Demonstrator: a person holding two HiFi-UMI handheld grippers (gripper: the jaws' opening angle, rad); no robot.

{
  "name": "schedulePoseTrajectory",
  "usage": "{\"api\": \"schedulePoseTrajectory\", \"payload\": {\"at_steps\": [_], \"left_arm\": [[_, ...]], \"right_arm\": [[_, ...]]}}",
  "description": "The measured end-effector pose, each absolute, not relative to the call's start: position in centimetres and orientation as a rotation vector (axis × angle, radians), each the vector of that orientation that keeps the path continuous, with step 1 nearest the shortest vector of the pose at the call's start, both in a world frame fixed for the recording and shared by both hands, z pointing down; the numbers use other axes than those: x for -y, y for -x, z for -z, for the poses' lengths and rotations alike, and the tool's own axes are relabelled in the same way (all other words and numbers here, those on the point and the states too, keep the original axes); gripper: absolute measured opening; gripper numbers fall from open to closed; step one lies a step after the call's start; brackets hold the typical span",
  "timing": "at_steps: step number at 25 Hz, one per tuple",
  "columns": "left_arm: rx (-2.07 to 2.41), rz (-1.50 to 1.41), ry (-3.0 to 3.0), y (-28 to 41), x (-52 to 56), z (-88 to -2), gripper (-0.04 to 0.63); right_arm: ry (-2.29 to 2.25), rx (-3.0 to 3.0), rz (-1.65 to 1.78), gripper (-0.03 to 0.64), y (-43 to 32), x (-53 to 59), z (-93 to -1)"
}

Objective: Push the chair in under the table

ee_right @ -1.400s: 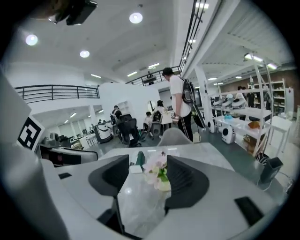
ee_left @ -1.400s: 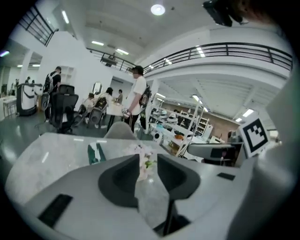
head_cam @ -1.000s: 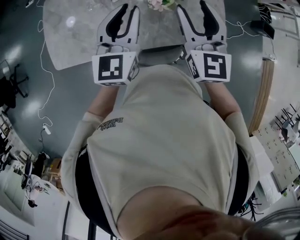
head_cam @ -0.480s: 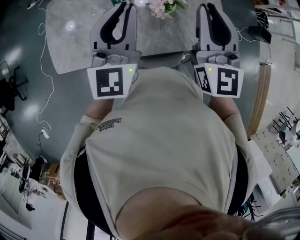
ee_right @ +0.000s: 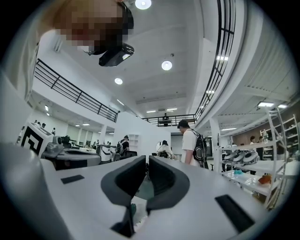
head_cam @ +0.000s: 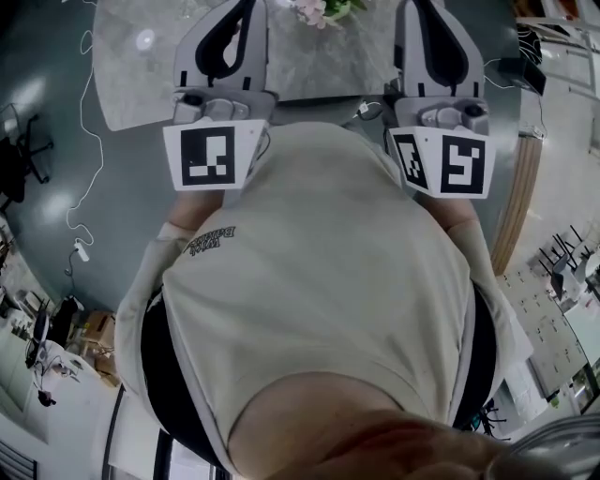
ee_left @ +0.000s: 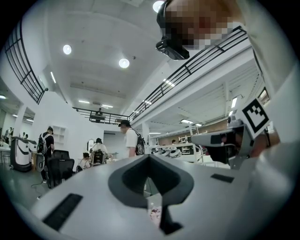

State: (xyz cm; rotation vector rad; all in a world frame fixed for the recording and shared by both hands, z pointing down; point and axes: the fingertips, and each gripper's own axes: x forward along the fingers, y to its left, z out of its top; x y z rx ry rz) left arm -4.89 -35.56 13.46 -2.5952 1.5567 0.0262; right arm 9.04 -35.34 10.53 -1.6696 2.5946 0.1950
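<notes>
The grey stone-look table lies along the top of your head view, on a glossy dark floor with a white cable trailing down its left side. Both gripper views look out level over the table into a tall white hall with round ceiling lights, a black balcony railing and shelving on the right. Your own torso in the beige shirt fills most of the head view and covers the ground in front of the table's near edge, so the chair cannot be made out in any view. The far side of the table is cut off at the top, and only part of a bunch of pink flowers shows there. Your left gripper has just been closing and its jaws now meet at the tips with nothing between them. Your right gripper has also just been closing, down to a thin slit, and holds nothing. Each is held above the table's near edge, one on either side of the flowers. A person with a backpack stands further back in the hall, and others sit beyond.
</notes>
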Motion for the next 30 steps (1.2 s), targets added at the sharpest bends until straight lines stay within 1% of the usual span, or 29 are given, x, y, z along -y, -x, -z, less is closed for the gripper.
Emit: {"api": "schedulePoseTrajectory", "payload": {"at_steps": [5, 30], "left_arm": [[-1.561, -0.02, 2.6, 4.3, 34.8, -13.3, 0.011], [-1.619, 0.058, 2.57, 4.5, 33.5, -14.1, 0.011]], "right_arm": [[1.644, -2.634, -0.18, 0.01, -9.0, 34.9, -10.9], [1.515, -2.752, -0.142, 0.011, -6.6, 33.6, -12.6]]}}
